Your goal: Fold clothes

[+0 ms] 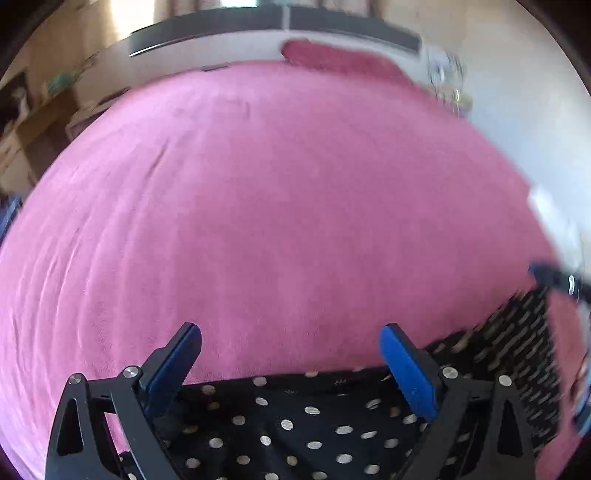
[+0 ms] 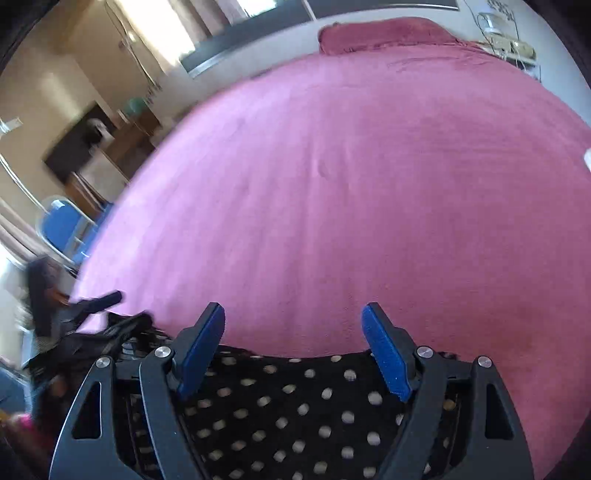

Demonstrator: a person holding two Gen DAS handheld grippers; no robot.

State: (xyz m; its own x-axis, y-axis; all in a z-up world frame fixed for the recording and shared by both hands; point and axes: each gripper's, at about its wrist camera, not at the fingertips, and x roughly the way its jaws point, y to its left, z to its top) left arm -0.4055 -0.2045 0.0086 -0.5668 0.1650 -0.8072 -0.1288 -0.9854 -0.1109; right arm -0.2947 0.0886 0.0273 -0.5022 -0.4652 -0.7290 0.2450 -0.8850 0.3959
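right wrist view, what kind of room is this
Most likely a bedroom. A wide bed with a pink cover fills the view, a matching pillow lies at its far end, and a blue chair stands beside it. A black polka-dot garment lies on the near edge, under the open right gripper.

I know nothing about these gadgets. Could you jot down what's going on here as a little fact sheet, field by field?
Surface: pink bedspread covering a bed
Garment: black polka-dot garment lying at the near edge
Left gripper: jaws wide apart, above the garment's edge, holding nothing
Right gripper: jaws wide apart, above the same garment, holding nothing
Far end: pink pillow
Beside the bed: blue chair
Folding: no fold visible yet
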